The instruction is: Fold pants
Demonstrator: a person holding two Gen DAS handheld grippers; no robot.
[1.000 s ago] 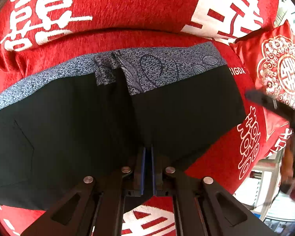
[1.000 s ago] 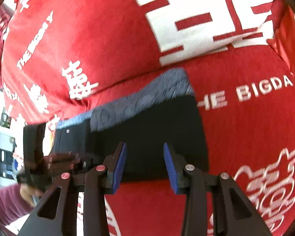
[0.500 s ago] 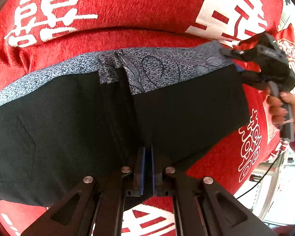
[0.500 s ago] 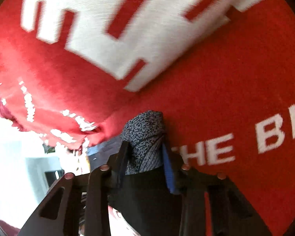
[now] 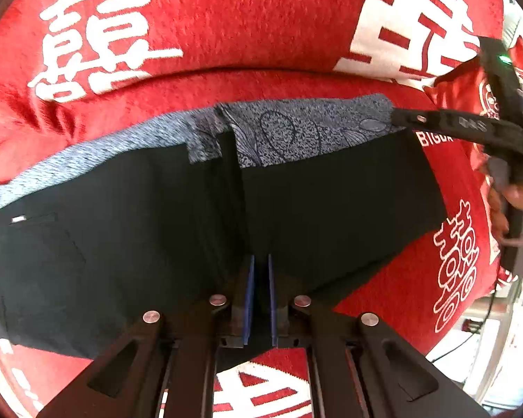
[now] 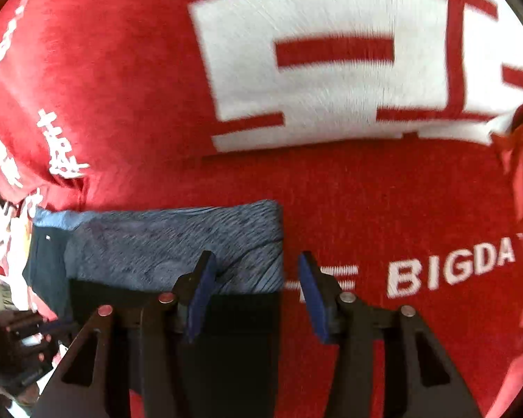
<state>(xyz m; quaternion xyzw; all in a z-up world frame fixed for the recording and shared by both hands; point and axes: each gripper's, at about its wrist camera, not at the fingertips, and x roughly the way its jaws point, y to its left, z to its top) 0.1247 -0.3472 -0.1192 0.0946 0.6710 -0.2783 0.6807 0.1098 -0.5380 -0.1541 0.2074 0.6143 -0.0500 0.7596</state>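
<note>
A red sofa [image 5: 247,104] carries everything here, its plush cover printed with big white Chinese characters and the words "THE BIGDA" running across the seat. Lying flat on that seat are the pants [image 5: 331,202], black with a speckled grey waistband [image 6: 177,240], folded over so one layer sits on another. A red embroidered cushion [image 5: 470,90] sits at the seat's far right end, against the backrest.

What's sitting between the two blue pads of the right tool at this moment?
In the right wrist view, the right tool is open, and the pants corner lies between its pads, patterned band over black cloth.
</note>
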